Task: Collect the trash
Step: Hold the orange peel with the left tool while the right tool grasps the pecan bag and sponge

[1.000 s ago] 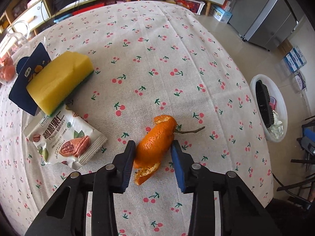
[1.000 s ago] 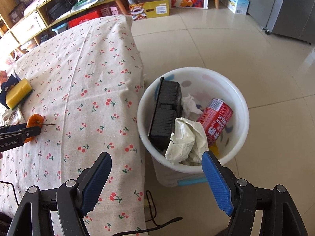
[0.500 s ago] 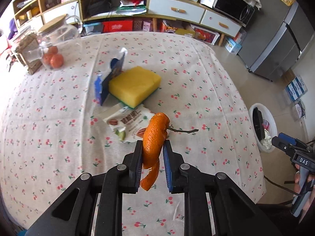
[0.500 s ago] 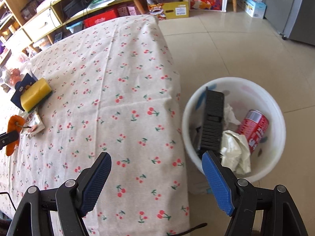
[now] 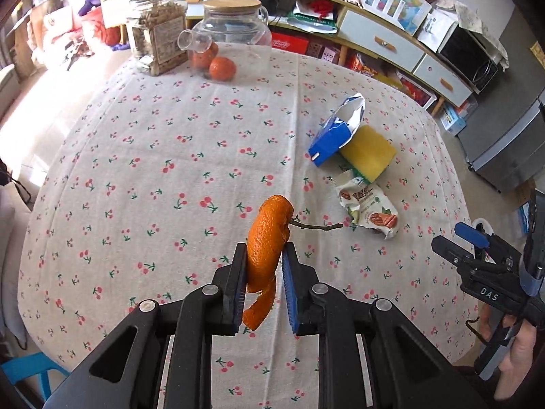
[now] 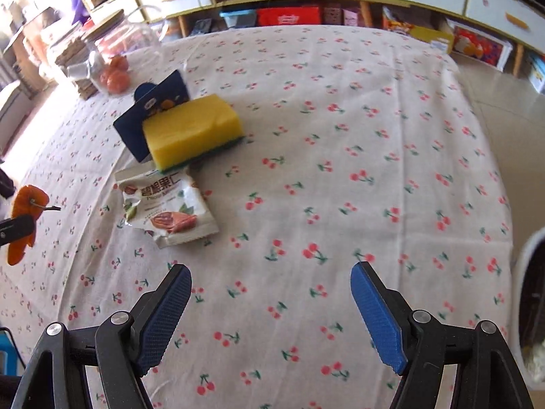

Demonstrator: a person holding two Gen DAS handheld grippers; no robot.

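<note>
My left gripper [image 5: 264, 262] is shut on an orange peel [image 5: 267, 238] with a twig, held up above the cherry tablecloth [image 5: 170, 170]. The peel also shows at the left edge of the right wrist view [image 6: 25, 211]. My right gripper [image 6: 270, 279] is open and empty over the table's near side; it shows at the right in the left wrist view [image 5: 477, 248]. An empty pecan snack wrapper [image 6: 167, 204] lies ahead and to the left of it, also in the left wrist view [image 5: 369, 208]. The white trash bin's rim [image 6: 524, 272] is at the right edge.
A yellow sponge [image 6: 192, 129] lies against a torn blue carton [image 6: 150, 109] behind the wrapper. A glass pitcher with oranges [image 5: 224, 34] and a glass jar [image 5: 156, 30] stand at the table's far side. Shelves and drawers line the wall.
My left gripper has lifted the peel higher and drawn back. My right gripper has swung from the bin to over the table, toward the wrapper.
</note>
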